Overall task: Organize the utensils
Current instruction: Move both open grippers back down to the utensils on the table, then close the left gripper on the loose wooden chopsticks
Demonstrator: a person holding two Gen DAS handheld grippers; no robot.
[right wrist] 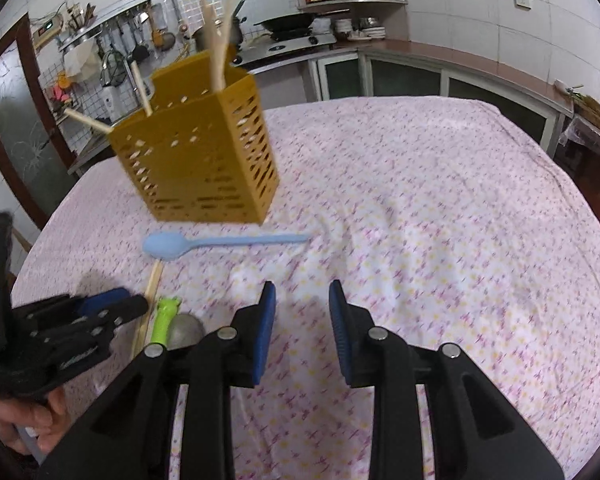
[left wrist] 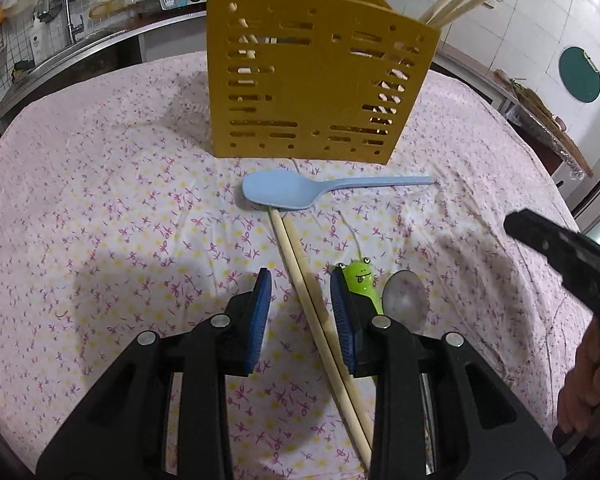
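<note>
Currently my left tool [left wrist: 300,280] hangs open over the pair of wooden chopsticks [left wrist: 300,268] on the floral cloth [left wrist: 100,200] covering the worktop; the sticks run between its pads, untouched, likely the next pick. My right tool [right wrist: 302,292] is open too, empty over bare cloth. Nearby lie a blue plastic spoon [left wrist: 284,192], resting on the chopstick tips, and a frog-handled metal spoon [left wrist: 400,296]. Behind stands the yellow slotted utensil holder [left wrist: 320,92], already holding chopsticks.

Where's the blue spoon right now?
The blue spoon lies flat on the tablecloth just in front of the yellow holder, its bowl resting over the far ends of the chopsticks.
</note>
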